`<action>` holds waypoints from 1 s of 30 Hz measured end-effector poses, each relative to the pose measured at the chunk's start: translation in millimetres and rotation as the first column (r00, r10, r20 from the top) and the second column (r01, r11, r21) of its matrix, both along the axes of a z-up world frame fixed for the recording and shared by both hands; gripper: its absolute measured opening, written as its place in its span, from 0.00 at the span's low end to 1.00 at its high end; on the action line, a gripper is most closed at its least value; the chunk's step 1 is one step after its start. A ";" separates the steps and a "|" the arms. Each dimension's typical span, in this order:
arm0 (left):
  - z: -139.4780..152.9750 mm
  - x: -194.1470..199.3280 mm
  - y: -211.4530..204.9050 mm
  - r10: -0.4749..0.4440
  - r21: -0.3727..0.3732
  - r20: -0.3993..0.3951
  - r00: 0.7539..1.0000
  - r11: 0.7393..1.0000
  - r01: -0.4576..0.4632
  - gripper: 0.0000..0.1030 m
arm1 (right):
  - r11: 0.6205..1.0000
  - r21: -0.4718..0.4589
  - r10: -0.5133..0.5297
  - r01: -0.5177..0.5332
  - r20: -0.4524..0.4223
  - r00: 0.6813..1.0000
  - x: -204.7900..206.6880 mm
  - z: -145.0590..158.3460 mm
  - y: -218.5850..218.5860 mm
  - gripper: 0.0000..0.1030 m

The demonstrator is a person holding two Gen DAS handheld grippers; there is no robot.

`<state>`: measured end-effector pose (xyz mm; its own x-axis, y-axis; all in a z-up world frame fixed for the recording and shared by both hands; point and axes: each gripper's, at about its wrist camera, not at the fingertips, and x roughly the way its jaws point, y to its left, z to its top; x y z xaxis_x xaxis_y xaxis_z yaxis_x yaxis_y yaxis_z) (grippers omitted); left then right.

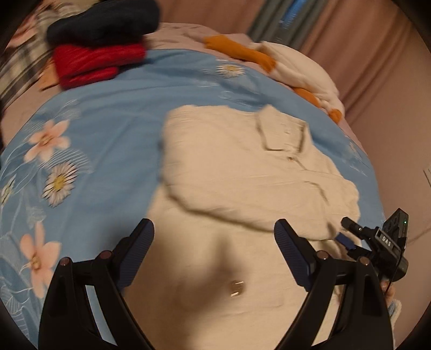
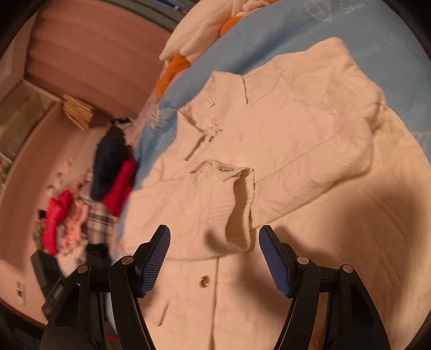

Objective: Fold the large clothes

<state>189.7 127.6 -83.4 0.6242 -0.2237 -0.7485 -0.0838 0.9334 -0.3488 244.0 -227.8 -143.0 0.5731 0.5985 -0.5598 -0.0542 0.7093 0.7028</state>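
A cream button-up jacket (image 1: 242, 167) lies face up on the blue flowered bedspread (image 1: 107, 129), with both sleeves folded across its chest. My left gripper (image 1: 214, 228) hovers over the jacket's lower front, open, with nothing between its fingers. In the right wrist view the jacket (image 2: 296, 129) fills the frame, collar at the top left. The folded sleeve's cuff (image 2: 239, 212) ends just ahead of my right gripper (image 2: 214, 234), which is open, its pads clear of the cloth. The right gripper's body (image 1: 385, 242) shows at the jacket's right edge in the left wrist view.
Folded red (image 1: 94, 62) and dark blue (image 1: 102, 24) garments are stacked at the bed's far left. A white and orange garment (image 1: 296, 67) lies crumpled at the far right. More clothes (image 2: 62, 220) are heaped beyond the bed's edge, with pink curtains behind.
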 end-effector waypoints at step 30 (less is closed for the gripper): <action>-23.6 17.7 29.2 -0.015 -0.213 -0.085 0.996 0.977 -0.004 0.88 | 0.975 -0.220 0.005 0.024 0.129 0.992 15.3 39.9 -13.2 0.06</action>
<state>207.4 156.8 -107.1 0.5585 -0.3869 -0.7337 -0.1168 0.8390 -0.5314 259.3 -241.0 -103.2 0.6540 0.4625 -0.5987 -0.1261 0.8469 0.5166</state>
